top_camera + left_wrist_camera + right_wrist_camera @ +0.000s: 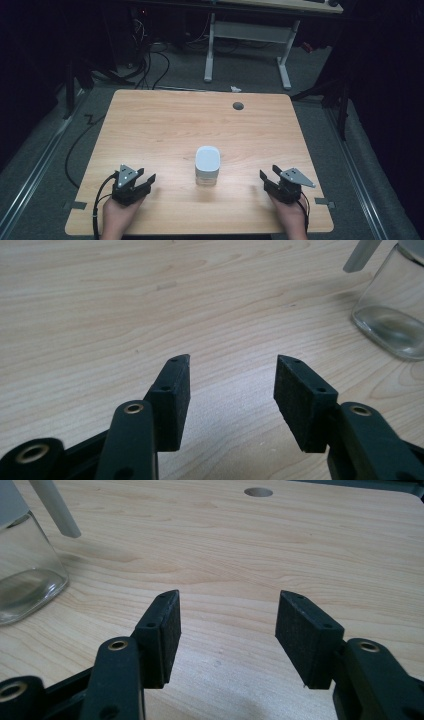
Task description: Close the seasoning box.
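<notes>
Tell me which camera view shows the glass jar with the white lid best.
The high view: the whole jar stands mid-table, white lid on top. The left gripper view catches just its clear lower body at the right edge, the right gripper view the same at its left edge.

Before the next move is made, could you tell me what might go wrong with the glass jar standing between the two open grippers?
1. The glass jar is clear and looks smooth-walled, so pads closing off-centre might slip on it.
2. It stands upright and taller than wide; a sideways push from the left gripper or the right gripper could tip it onto the table.
3. Its white lid has a part sticking out sideways, which an approaching jaw could catch.
</notes>
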A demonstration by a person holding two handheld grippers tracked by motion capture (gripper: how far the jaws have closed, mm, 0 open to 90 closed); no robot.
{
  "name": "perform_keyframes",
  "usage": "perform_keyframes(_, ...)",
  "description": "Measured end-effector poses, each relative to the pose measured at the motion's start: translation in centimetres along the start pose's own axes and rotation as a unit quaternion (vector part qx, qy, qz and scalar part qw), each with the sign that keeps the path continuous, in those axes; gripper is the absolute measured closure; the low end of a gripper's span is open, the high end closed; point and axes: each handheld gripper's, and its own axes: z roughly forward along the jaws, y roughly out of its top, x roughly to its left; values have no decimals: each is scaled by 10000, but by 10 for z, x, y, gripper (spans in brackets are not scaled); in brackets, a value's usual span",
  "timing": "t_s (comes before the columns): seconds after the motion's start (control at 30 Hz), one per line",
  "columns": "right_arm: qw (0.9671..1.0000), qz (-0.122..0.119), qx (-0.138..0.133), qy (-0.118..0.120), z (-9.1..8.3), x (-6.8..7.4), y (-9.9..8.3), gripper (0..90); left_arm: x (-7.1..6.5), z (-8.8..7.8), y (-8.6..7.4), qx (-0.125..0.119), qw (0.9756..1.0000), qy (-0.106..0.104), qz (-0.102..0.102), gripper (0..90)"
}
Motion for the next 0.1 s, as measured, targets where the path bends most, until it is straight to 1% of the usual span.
perform_keyframes(0.1,10000,-15,-6,2,-1,0,0,439,-2,1,1,-13,10000,-26,6,493)
